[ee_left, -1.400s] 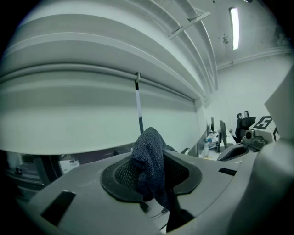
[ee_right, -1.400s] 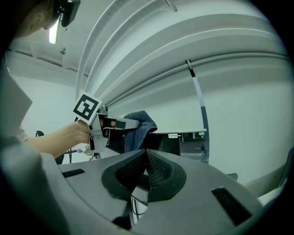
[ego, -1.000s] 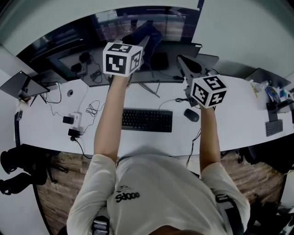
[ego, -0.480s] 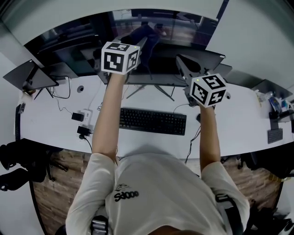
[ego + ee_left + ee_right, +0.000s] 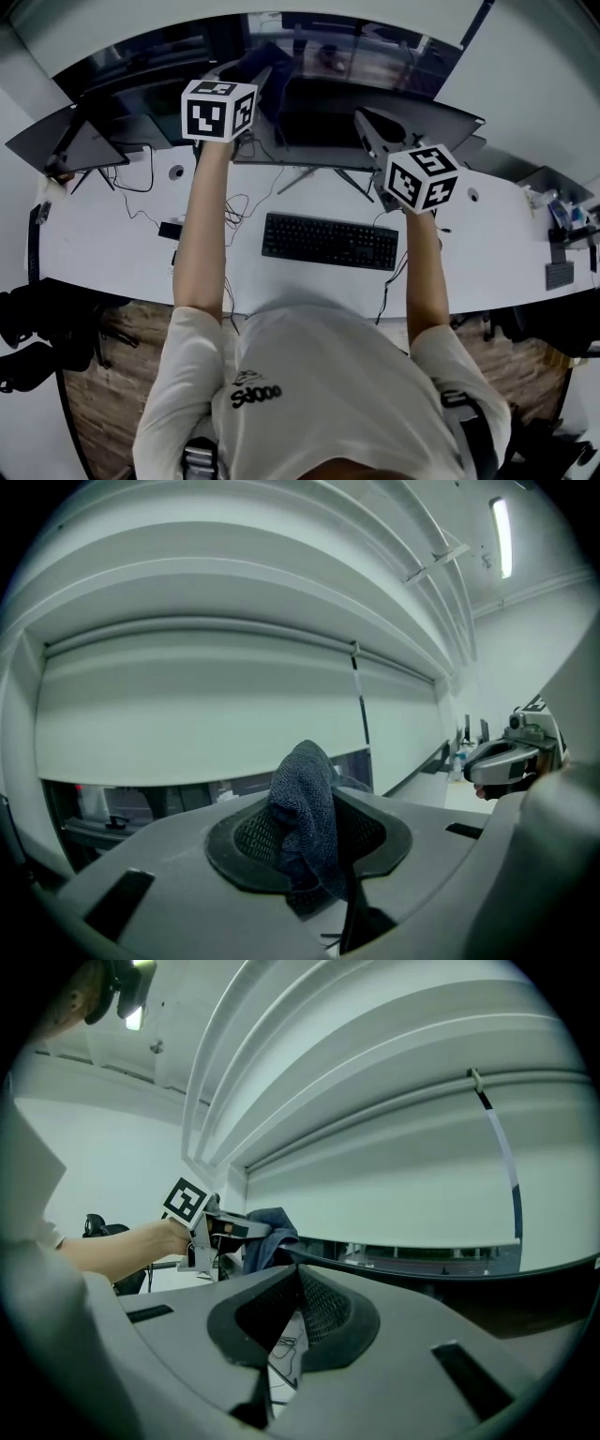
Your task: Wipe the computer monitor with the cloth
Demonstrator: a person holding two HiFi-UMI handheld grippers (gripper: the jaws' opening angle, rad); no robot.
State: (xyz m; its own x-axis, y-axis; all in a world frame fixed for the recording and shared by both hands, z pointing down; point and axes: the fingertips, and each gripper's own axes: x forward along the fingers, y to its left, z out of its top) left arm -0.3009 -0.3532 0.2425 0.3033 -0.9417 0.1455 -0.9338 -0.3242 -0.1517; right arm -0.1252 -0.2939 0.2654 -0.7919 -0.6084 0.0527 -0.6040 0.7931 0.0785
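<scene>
White curved desk (image 5: 112,253) under a wide dark computer monitor (image 5: 375,105). Head view: the left gripper (image 5: 247,79) has moved leftward along the screen, so wiping is probably under way. Left gripper view: jaws clenched on the dark blue knitted cloth (image 5: 305,808). Right gripper view: the right gripper (image 5: 295,1302) is closed on nothing.

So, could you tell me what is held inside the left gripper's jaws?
A dark blue cloth, bunched and sticking up from the left gripper. Its lower end is covered by the jaws.
</scene>
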